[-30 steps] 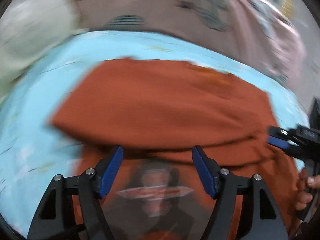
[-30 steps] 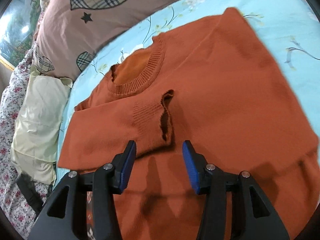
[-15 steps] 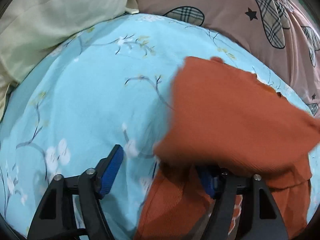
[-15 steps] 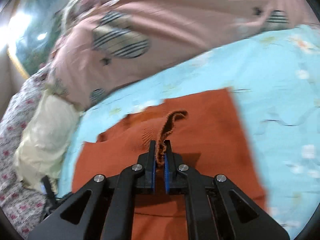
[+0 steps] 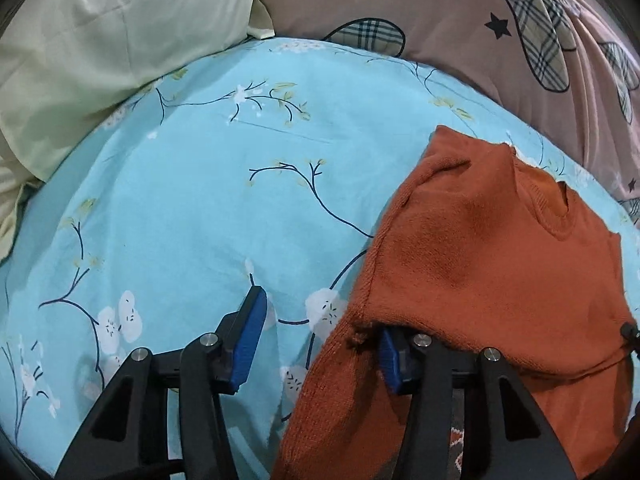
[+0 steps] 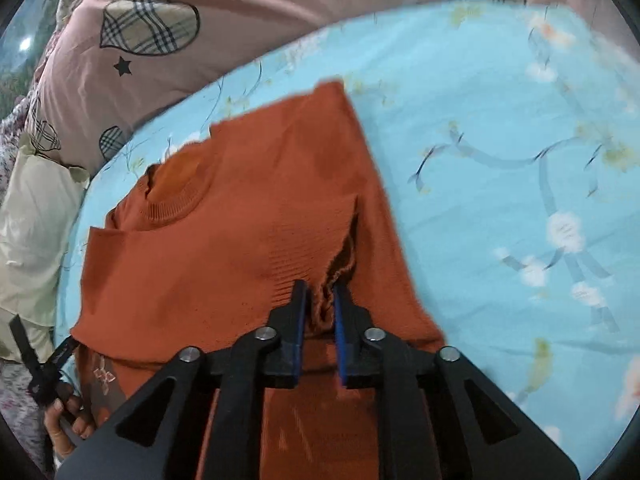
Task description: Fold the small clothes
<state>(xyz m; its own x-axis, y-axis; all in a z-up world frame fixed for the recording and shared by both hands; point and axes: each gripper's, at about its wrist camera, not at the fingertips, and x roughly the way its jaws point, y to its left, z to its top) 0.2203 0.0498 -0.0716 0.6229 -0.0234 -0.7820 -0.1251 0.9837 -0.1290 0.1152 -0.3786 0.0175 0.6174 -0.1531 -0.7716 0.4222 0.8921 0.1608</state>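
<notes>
A small orange knit sweater (image 5: 492, 264) lies on the light blue floral sheet, with its sleeves folded in over the body. My left gripper (image 5: 320, 328) is open at the sweater's left edge; its right finger is under the folded cloth and its left finger rests over bare sheet. In the right wrist view the sweater (image 6: 224, 248) fills the middle. My right gripper (image 6: 320, 300) is shut on the ribbed sleeve cuff (image 6: 340, 268), holding it just above the sweater's body. The left gripper's finger (image 6: 60, 354) shows at the sweater's left edge there.
The blue floral sheet (image 5: 200, 200) spreads left of the sweater and to its right (image 6: 520, 200). A pale green pillow (image 5: 100, 48) and a pink quilt with plaid hearts (image 5: 480, 20) lie at the far side. A hand (image 6: 64, 420) shows at lower left.
My right gripper closed on the sleeve cuff and carried it across the sweater. My left gripper swung left to the sweater's left edge, staying open.
</notes>
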